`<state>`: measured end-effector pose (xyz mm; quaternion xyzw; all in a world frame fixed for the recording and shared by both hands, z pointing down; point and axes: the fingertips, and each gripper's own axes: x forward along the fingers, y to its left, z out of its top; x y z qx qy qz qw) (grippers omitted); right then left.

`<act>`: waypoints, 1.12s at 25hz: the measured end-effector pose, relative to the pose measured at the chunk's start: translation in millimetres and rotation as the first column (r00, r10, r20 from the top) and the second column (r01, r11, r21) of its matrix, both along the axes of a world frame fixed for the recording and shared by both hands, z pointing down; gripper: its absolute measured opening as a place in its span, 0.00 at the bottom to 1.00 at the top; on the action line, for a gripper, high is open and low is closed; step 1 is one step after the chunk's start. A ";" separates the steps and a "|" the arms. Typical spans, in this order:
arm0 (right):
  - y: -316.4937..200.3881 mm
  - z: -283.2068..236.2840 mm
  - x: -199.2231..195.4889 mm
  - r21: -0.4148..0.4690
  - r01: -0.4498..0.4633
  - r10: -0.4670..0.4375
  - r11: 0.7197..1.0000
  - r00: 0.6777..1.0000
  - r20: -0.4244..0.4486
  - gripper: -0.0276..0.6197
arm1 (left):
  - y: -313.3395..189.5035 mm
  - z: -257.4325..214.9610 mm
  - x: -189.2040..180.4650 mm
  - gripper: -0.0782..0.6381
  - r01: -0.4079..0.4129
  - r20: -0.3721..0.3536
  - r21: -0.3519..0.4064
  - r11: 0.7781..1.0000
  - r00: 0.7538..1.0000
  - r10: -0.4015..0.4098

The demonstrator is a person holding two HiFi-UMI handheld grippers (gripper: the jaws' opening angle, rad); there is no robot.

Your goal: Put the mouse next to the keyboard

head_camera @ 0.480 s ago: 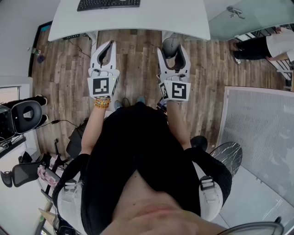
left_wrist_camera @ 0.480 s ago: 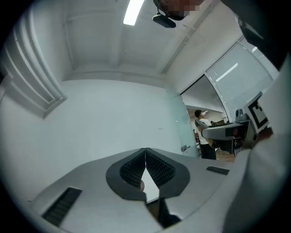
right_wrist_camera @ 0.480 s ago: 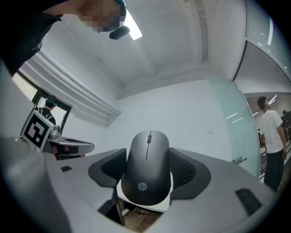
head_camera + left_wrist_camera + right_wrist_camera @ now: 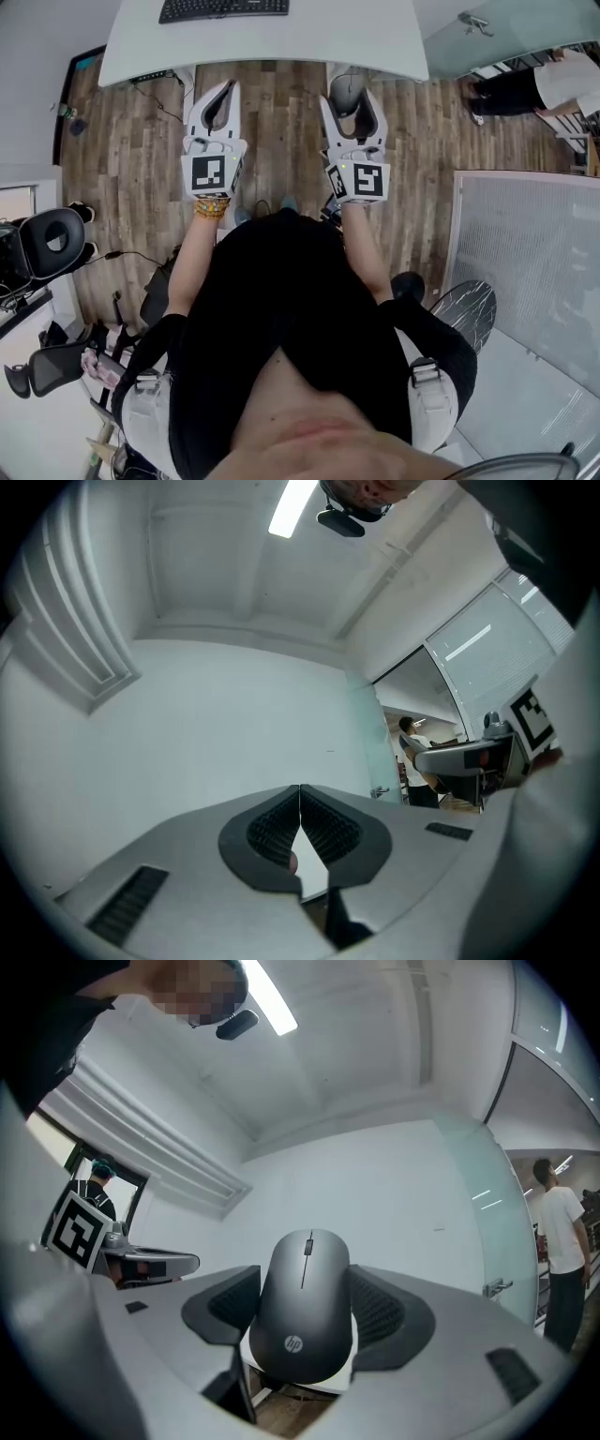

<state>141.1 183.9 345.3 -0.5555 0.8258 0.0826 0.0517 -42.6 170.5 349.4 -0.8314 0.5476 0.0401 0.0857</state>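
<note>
keyboard (image 4: pixel 223 8) on table (image 4: pixel 328 37), mouse (image 4: pixel 305 1307) between right tongs (image 4: pixel 352 101)

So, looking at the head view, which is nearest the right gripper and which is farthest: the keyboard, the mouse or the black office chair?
1. mouse, held between the right gripper's jaws.
2. keyboard, ahead and to the left on the white table.
3. black office chair, far left, down on the floor.

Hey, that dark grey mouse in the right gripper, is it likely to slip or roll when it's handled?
The dark grey rounded plastic mouse looks rigid and probably light. Its smooth curved sides could slip, though the right gripper's ribbed pads should help. Its low domed shape seems unlikely to roll.
</note>
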 end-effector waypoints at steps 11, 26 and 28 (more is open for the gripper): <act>-2.0 -4.5 -28.3 0.006 -0.087 0.087 0.996 0.996 -0.015 0.50 | -2.5 -1.4 -40.0 0.13 -0.056 -0.013 0.012 0.998 0.998 0.056; -112.6 9.9 4.6 -0.006 -0.124 0.124 0.992 0.991 0.047 0.50 | -105.9 10.3 -34.4 0.13 -0.015 0.047 -0.016 1.000 0.999 0.016; -135.3 11.5 14.2 -0.008 -0.126 0.126 0.992 0.990 0.055 0.50 | -127.2 11.1 -27.7 0.13 -0.006 0.056 -0.024 1.000 0.998 0.007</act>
